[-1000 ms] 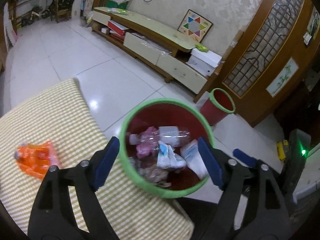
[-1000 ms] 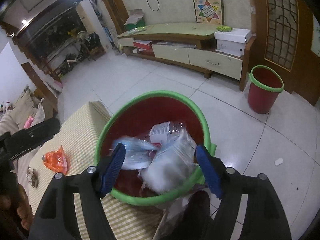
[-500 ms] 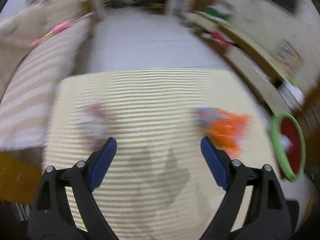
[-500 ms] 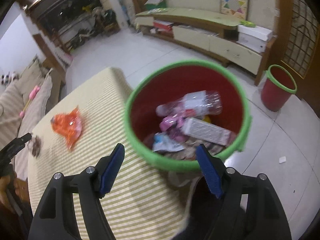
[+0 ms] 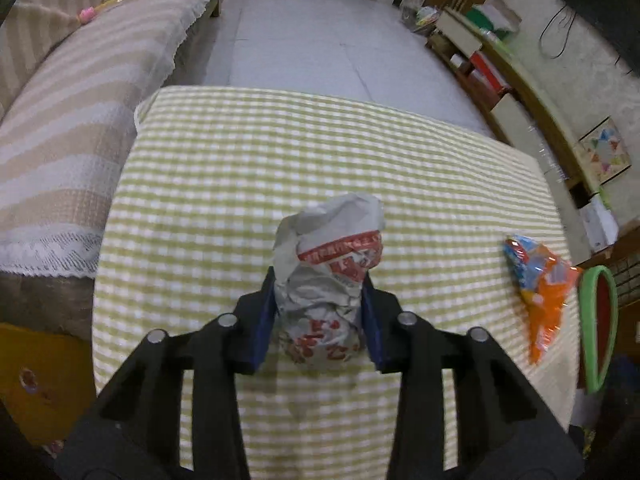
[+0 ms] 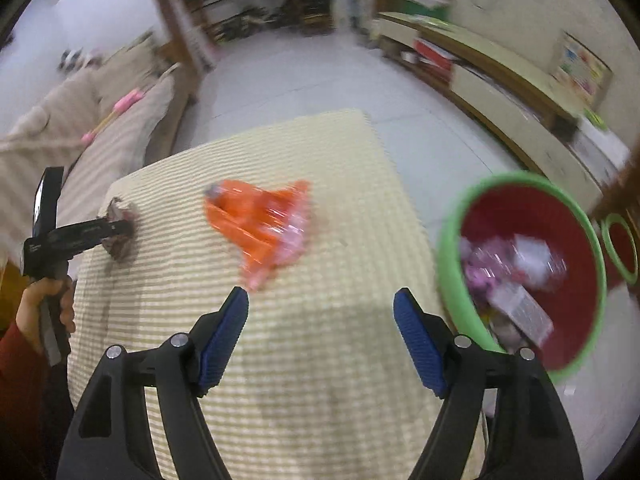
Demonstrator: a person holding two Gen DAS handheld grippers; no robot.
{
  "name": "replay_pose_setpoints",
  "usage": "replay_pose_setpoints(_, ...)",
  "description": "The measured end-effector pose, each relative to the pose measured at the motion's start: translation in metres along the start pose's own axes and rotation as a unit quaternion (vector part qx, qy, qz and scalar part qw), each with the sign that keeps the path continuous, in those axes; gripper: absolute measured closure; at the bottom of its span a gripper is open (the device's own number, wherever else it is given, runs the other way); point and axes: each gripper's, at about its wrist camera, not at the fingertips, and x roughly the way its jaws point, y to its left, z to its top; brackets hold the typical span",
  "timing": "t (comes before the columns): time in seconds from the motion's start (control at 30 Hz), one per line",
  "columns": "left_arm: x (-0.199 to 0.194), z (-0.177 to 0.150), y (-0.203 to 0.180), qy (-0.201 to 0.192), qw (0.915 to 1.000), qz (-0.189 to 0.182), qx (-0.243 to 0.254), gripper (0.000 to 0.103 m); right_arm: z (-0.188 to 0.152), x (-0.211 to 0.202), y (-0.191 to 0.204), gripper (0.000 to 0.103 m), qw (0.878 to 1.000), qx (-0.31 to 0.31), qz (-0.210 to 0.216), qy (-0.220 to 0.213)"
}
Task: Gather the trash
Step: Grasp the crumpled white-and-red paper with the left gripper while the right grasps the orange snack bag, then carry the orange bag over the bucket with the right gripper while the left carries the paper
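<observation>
Crumpled grey paper with red print, the wrapper ball (image 5: 326, 280), sits on the checked tablecloth (image 5: 240, 168) directly between the blue pads (image 5: 266, 316) of the left gripper (image 5: 320, 316). The jaws are closing on it, and both pads already appear to press its lower flanks, so it looks pinched at the waist while it rests on the cloth. I judge it very light, soft and springy: it should crush a little under the squeeze and not slip, and nothing about it seems fragile. The thick middle, where the pads sit, looks like the best hold; the loose peak on top would probably just unfold or tear away.

Farther along the cloth, towards its right edge in the left wrist view, lies the orange plastic bag (image 6: 260, 220), flat and crinkled. It is likely feather-light, limp and slick, so a pinch on a bunched fold should hold better than one on a single smooth layer. The right gripper (image 6: 320, 332) hovers over the table short of it, its jaws opening and nothing between them.

Beyond the table edge stands the red bin (image 6: 452, 248) with its green rim, already holding bottles and wrappers. In the right wrist view a person's hand (image 6: 48, 300) grips the left tool's handle.
</observation>
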Motion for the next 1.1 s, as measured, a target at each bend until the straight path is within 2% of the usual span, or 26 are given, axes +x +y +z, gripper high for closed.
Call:
replay_pose_setpoints(0.03, -0.008, -0.008, 0.001, -0.004, 0.9999, -0.011, -0.004, 0.068, 0.009, 0.010, 0.009, 0.020, 1.000, -0.025, 0.004, 0.007)
replay_pose_setpoints(0.13, -0.039, -0.039, 0.001, -0.026, 0.9992, -0.028, -0.008, 0.068, 0.026, 0.041, 0.031, 0.019, 0.995, -0.093, -0.010, 0.027)
replay_pose_setpoints(0.23, -0.069, -0.077, -0.002, -0.037, 0.9986, -0.037, -0.009, 0.067, 0.043, 0.077, 0.054, 0.019, 0.986, -0.160, -0.015, 0.052)
replay_pose_setpoints(0.4, -0.096, -0.119, -0.004, -0.036, 0.9980, -0.037, -0.034, 0.066, 0.058, 0.113, 0.072, 0.019, 0.979, -0.194, -0.017, 0.066)
replay_pose_setpoints(0.5, -0.094, -0.134, -0.010, -0.030, 0.9992, -0.024, -0.009, 0.066, 0.059, 0.132, 0.073, 0.020, 0.978, -0.193, -0.021, 0.079)
replay_pose_setpoints(0.57, -0.090, -0.138, -0.011, -0.023, 0.9995, -0.023, -0.002, 0.066, 0.059, 0.141, 0.075, 0.027, 0.976, -0.197, -0.034, 0.089)
replay_pose_setpoints(0.6, -0.088, -0.139, -0.010, -0.020, 0.9994, -0.027, -0.006, 0.066, 0.057, 0.144, 0.077, 0.044, 0.974, -0.203, -0.038, 0.091)
replay_pose_setpoints(0.67, -0.087, -0.141, -0.007, -0.018, 0.9994, -0.028, -0.010, 0.066, 0.054, 0.143, 0.078, 0.047, 0.973, -0.209, -0.041, 0.084)
replay_pose_setpoints(0.73, -0.090, -0.143, -0.005, -0.021, 0.9993, -0.028, -0.012, 0.066, 0.047, 0.137, 0.079, 0.051, 0.975, -0.208, -0.025, 0.080)
replay_pose_setpoints(1.1, -0.091, -0.141, -0.001, -0.023, 0.9991, -0.029, -0.019, 0.066, 0.010, 0.070, 0.083, 0.051, 0.984, -0.168, 0.023, 0.051)
